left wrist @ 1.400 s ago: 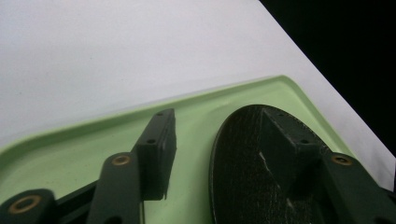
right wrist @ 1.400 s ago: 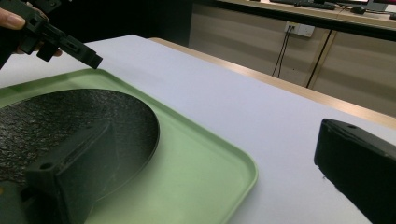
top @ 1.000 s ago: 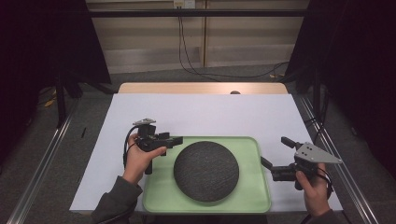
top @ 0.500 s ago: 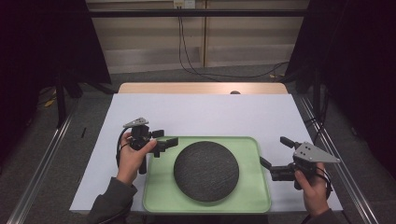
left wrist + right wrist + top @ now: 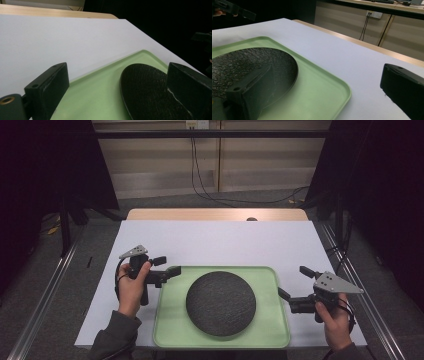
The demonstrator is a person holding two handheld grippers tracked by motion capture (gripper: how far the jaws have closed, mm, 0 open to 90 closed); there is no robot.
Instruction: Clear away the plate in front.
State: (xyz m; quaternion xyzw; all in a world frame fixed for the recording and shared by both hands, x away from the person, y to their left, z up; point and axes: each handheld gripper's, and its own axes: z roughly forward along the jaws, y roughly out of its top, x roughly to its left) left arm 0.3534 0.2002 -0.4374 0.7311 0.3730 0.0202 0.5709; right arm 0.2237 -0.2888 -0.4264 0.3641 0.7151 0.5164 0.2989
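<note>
The dark plate (image 5: pixel 221 303) is seen lying in the middle of the green tray (image 5: pixel 277 332). The left gripper (image 5: pixel 167 265), at the tray's left edge, has just been opened wide, with nothing held. The right gripper (image 5: pixel 294 281) is kept open at the tray's right edge.

Each hand carries a black handheld tool. The left gripper (image 5: pixel 167 266) has a grey three-cornered plate on top, dotted with small holes, and a black cable looping off at about seven o'clock from its body. The right gripper (image 5: pixel 294 283) wears the same grey plate, also with small holes, above a dark grip. Up close, the jaws are blocky matt-black pads with small screw holes in their ends; one shows a pale scratch, and a brass-coloured insert sits near another's base. The sleeves are dark grey-green.
</note>
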